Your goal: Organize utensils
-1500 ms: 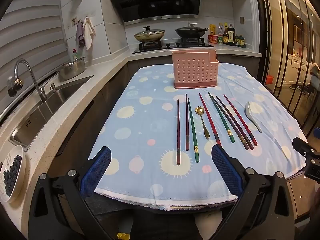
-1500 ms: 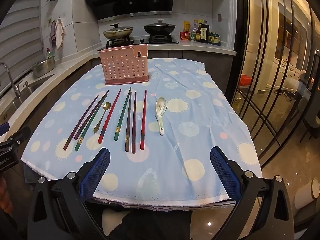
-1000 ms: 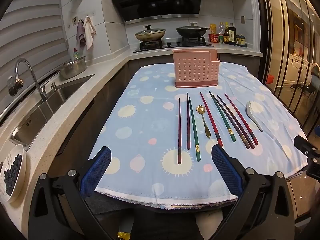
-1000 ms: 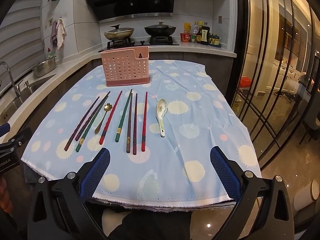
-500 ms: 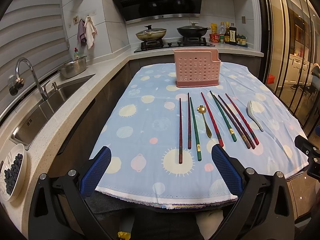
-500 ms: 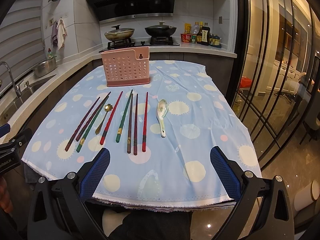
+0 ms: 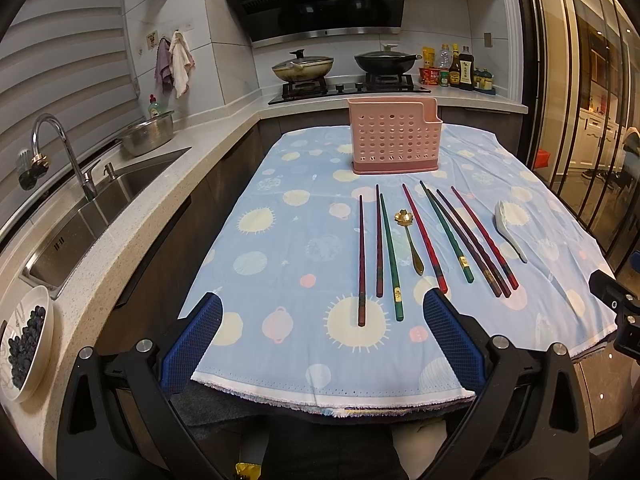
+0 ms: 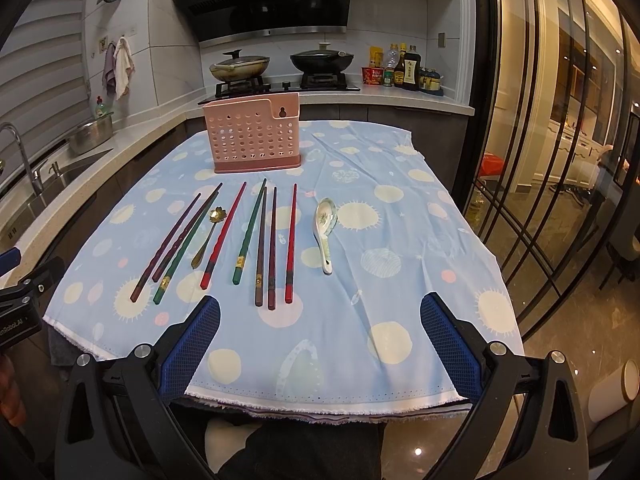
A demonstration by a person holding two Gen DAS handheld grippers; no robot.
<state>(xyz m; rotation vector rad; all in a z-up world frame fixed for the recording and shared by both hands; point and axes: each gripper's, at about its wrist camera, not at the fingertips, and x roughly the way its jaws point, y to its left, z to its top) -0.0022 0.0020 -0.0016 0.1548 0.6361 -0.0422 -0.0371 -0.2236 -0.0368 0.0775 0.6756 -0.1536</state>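
Several red, green and dark chopsticks (image 7: 390,246) (image 8: 240,236) lie in a row on the blue dotted tablecloth (image 7: 288,248) (image 8: 400,216). A gold spoon (image 7: 410,240) (image 8: 208,236) lies among them. A white ceramic spoon (image 7: 508,228) (image 8: 326,232) lies at the right end. A pink perforated utensil holder (image 7: 394,140) (image 8: 252,138) stands upright behind the row. My left gripper (image 7: 322,334) and my right gripper (image 8: 320,332) are open and empty, above the table's near edge.
A sink (image 7: 92,208) with a tap and a steel bowl (image 7: 148,136) are on the left counter. A plate of dark berries (image 7: 22,344) sits near left. A stove with two pans (image 7: 344,66) and bottles (image 8: 404,70) is at the back. Glass doors (image 8: 560,160) stand on the right.
Both views have drifted slightly forward and up toward the table. The utensils and holder have not moved. Both grippers stay open.
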